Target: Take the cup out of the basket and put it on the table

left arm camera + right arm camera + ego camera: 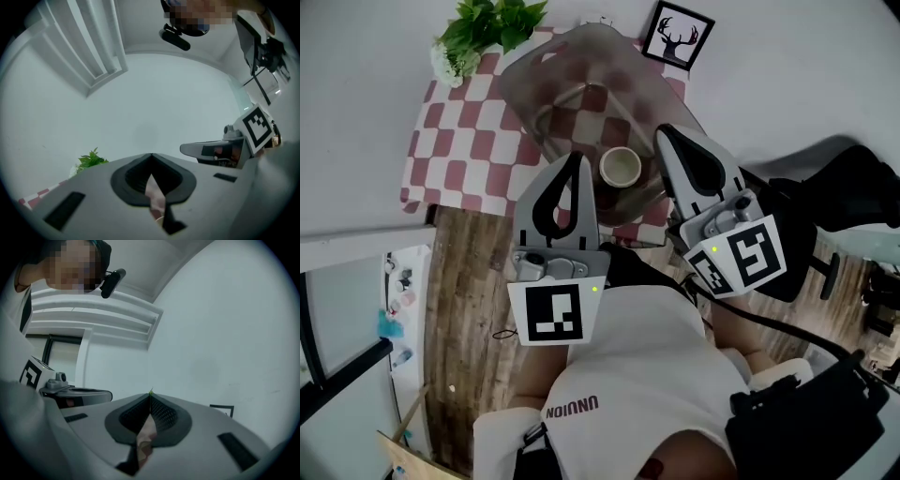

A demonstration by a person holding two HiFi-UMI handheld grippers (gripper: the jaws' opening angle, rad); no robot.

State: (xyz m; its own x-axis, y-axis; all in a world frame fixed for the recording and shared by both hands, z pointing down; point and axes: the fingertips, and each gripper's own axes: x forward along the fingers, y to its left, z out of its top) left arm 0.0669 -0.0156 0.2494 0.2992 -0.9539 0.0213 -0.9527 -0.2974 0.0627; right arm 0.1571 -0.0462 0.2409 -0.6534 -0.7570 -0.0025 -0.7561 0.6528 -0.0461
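Left gripper (577,159), right gripper (662,133): both closed, empty.
Cup (620,166) between them; basket (546,70) near rim partly hidden.

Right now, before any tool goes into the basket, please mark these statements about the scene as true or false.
1. The cup stands inside the basket. True.
2. The left tool holds the cup. False: it is shut and empty, with the cup untouched.
3. The right tool is wide open. False: its jaws are together.
4. A green plant stands at a far corner of the checkered cloth. True.
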